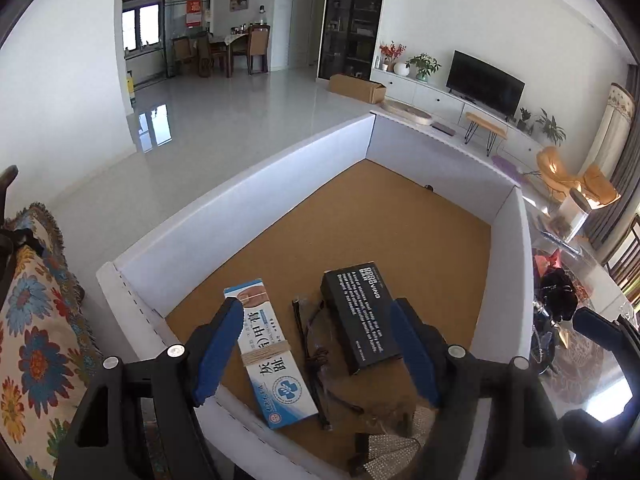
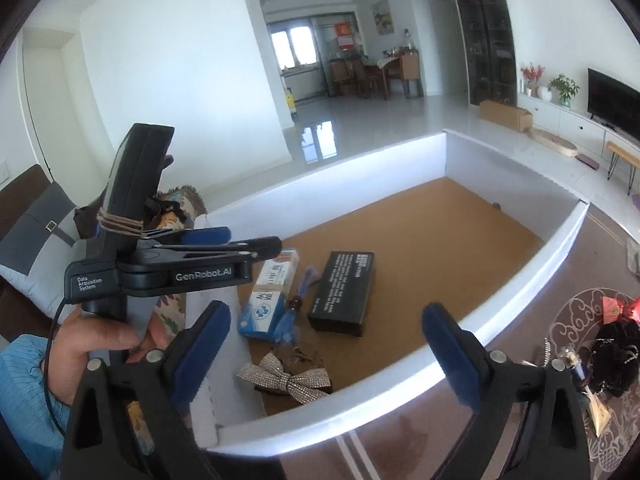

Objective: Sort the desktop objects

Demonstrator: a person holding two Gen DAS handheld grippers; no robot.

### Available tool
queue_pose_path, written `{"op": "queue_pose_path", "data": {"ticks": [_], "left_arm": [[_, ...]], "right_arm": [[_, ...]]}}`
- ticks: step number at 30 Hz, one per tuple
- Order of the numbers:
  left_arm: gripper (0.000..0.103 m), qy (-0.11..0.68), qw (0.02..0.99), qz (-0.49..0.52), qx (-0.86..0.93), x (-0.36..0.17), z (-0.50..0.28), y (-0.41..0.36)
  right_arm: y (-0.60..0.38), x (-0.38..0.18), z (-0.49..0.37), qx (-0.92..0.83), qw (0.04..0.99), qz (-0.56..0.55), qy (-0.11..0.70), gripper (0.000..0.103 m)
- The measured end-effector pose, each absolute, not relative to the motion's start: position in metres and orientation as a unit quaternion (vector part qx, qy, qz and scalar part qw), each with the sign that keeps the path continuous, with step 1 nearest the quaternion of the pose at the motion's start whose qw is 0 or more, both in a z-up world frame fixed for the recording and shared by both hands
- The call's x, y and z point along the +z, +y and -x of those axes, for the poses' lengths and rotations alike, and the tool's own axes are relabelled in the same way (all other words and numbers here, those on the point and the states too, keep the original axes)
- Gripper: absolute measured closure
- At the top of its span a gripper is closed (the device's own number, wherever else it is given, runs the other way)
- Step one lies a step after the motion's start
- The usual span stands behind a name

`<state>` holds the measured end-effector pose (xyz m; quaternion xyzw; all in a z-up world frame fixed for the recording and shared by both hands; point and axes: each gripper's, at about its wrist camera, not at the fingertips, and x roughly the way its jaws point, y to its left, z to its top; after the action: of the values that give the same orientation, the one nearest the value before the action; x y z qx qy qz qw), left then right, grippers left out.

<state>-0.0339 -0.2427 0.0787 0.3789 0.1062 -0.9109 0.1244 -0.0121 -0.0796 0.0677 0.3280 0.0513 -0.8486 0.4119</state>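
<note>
Seen from the left wrist camera, the left gripper (image 1: 316, 344) hangs low over the near end of a white-walled tray (image 1: 256, 184) with a cork-brown floor, its blue-padded fingers (image 1: 218, 344) spread wide and holding nothing. Between and just beyond those fingers lie three things side by side: a blue and white carton (image 1: 268, 354) with Chinese print and a rubber band round its middle, touching or just beside the left finger; a clear packet of dark cord (image 1: 316, 344) in the centre; and a black box (image 1: 360, 316) with white lettering, close to the right finger. All three run lengthwise away from the gripper, roughly in line with its fingers, so a grasp across their short width looks possible without turning the wrist. Nearest the camera, partly under the gripper body, sits a sparkly silver bow (image 1: 394, 446). From the right wrist view, the right gripper (image 2: 326, 344) is also spread open and empty, held outside the tray's near wall, with the bow (image 2: 288, 378) just ahead and the other items farther in and to its left. The left gripper is judged the nearer one to the carton and the black box. Beyond lies the bare far half of the tray, then a living room floor. Outside the tray to the right, a dark frilly item (image 2: 614, 362) rests on the bench (image 2: 520, 456).
</note>
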Motion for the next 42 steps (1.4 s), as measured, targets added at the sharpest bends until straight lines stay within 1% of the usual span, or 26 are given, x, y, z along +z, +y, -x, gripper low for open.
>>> {"op": "queue_pose_path", "data": {"ticks": [3, 4, 5, 7, 9, 11, 15, 17, 19, 22, 25, 28, 33, 42], "left_arm": [[0.028, 0.096, 0.060, -0.348, -0.931, 0.104, 0.017, -0.186], [0.024, 0.091, 0.032, -0.340, -0.935, 0.110, 0.012, -0.163], [0.012, 0.085, 0.005, -0.335, -0.939, 0.113, 0.007, -0.138], [0.000, 0.074, -0.042, -0.332, -0.940, 0.110, -0.002, -0.086], [0.000, 0.061, -0.079, -0.348, -0.932, 0.096, -0.009, -0.035], [0.000, 0.041, -0.106, -0.373, -0.921, 0.071, -0.009, 0.008], [0.000, -0.007, -0.106, -0.424, -0.899, 0.011, 0.010, 0.055], [0.000, -0.023, -0.088, -0.449, -0.889, -0.010, 0.019, 0.061], [0.000, -0.017, -0.080, -0.472, -0.878, -0.022, 0.025, 0.058], [0.000, -0.016, -0.061, -0.462, -0.885, -0.029, 0.030, 0.056], [0.000, 0.000, -0.055, -0.467, -0.883, -0.034, 0.031, 0.048], [0.000, 0.005, -0.045, -0.466, -0.884, -0.033, 0.030, 0.043], [0.000, 0.009, -0.024, -0.467, -0.884, -0.035, 0.031, 0.039], [0.000, -0.019, -0.025, -0.480, -0.876, -0.043, 0.033, 0.049]], "right_arm": [[-0.014, 0.057, 0.006, -0.889, 0.336, -0.307, 0.050, 0.000], [0.008, 0.047, 0.004, -0.899, 0.307, -0.310, 0.049, 0.000], [0.035, 0.037, 0.000, -0.908, 0.273, -0.314, 0.049, 0.000], [0.083, 0.014, -0.004, -0.918, 0.205, -0.335, 0.054, 0.000], [0.128, -0.011, -0.007, -0.915, 0.139, -0.373, 0.060, 0.000], [0.166, -0.031, -0.013, -0.908, 0.089, -0.405, 0.053, 0.000], [0.220, -0.047, -0.036, -0.901, 0.027, -0.430, 0.055, 0.000], [0.229, -0.049, -0.040, -0.898, 0.021, -0.436, 0.049, 0.000], [0.229, -0.044, -0.043, -0.902, 0.023, -0.427, 0.052, 0.000], [0.218, -0.048, -0.041, -0.896, 0.026, -0.437, 0.077, 0.000], [0.214, -0.048, -0.041, -0.896, 0.022, -0.435, 0.089, 0.000], [0.217, -0.050, -0.039, -0.894, 0.028, -0.440, 0.078, 0.000], [0.228, -0.055, -0.036, -0.888, 0.049, -0.457, 0.035, 0.000], [0.227, -0.055, -0.037, -0.888, 0.047, -0.457, 0.033, 0.000]]}}
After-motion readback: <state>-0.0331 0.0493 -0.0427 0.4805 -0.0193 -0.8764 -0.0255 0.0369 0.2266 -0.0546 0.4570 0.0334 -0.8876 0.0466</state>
